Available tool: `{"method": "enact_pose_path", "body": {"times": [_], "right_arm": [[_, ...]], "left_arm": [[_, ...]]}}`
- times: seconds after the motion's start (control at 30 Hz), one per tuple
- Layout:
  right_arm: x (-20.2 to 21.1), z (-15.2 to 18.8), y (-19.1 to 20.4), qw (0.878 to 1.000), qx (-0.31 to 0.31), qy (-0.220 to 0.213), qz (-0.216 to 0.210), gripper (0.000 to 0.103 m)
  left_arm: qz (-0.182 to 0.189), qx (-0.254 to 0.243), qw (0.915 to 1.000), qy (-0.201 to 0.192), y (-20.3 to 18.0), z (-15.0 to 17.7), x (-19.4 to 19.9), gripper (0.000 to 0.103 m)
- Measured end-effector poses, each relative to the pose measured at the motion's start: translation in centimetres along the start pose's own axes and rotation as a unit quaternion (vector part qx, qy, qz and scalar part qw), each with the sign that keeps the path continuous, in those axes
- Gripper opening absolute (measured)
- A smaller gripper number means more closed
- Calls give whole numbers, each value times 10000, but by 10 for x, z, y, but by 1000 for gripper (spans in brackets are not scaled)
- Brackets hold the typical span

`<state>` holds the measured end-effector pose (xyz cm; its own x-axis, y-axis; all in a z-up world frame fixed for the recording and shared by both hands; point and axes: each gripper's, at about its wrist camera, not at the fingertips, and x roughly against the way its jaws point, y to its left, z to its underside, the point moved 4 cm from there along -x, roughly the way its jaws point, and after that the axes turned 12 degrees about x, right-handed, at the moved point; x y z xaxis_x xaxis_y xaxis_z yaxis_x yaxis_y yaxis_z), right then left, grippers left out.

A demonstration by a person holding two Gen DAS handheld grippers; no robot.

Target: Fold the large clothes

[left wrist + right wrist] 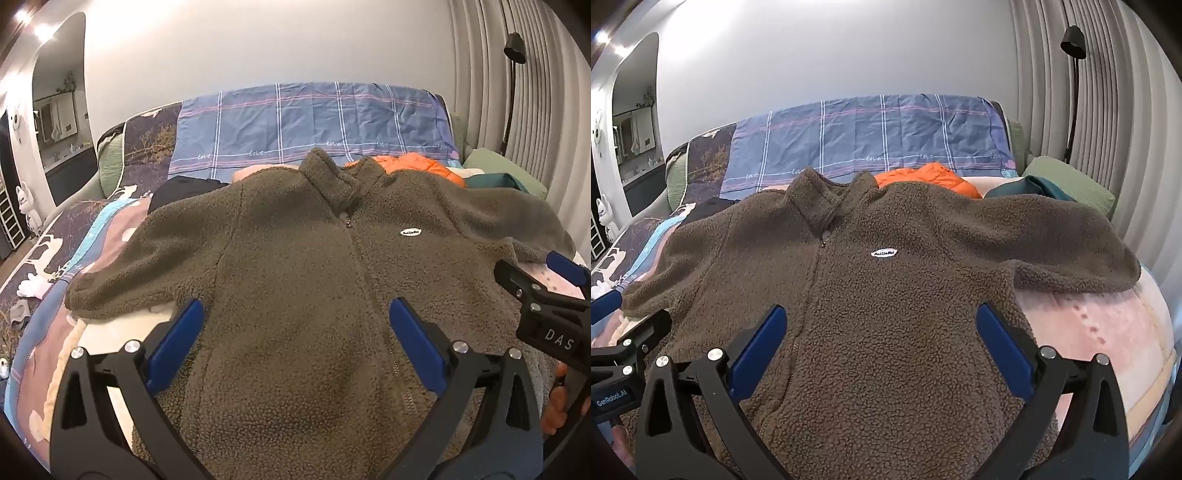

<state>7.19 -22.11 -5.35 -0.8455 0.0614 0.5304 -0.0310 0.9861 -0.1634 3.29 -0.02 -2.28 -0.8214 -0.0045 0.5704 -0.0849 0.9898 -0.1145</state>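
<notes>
Left wrist view: the left tongs (295, 343) are seen spread to their widest, the two blue fingers (176, 347) standing far apart with nothing gripped between them. They are held over the lower front of a brown fleece jacket (295, 266), which is laid flat, front up, on the bed (55, 266). The jacket is zipped, its collar (328, 177) pointing away from the tongs towards the headboard end, and a small white label (410, 232) is carried on its chest. Both sleeves are stretched out sideways. Whether the fingers touch the fleece cannot be told. At the right edge the right tongs (554, 295) are partly shown, near the jacket's sleeve, with part of a hand (557, 402) below them. An orange garment (417, 164) lies beyond the collar, in front of a blue checked sheet (314, 122).

Right wrist view: the right tongs (881, 350) are likewise opened wide, and nothing is held between their blue fingers (1004, 350). The jacket (886, 295) fills the space ahead of and beneath them, the zip running to the left of centre and the label (883, 253) lying straight ahead. The sleeve (1071, 254) on the right is spread across the bed's pink cover (1108, 332). At the left edge a part of the left tongs (613, 332) is visible over the other sleeve. A green pillow (1071, 184) and a black floor lamp (1073, 40) are seen at the far right.
</notes>
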Motion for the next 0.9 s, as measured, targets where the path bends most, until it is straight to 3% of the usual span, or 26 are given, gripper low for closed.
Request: {"method": "enact_pose_path", "body": {"times": [0.67,0.9], "right_arm": [[-4,5,0,10000,50,39,-8,102],[-5,5,-1,10000,50,46,3,102]], "left_arm": [[206,-230,9995,48,-7,5,7,101],[60,-454,9989,56,-12,8,2,101]]}}
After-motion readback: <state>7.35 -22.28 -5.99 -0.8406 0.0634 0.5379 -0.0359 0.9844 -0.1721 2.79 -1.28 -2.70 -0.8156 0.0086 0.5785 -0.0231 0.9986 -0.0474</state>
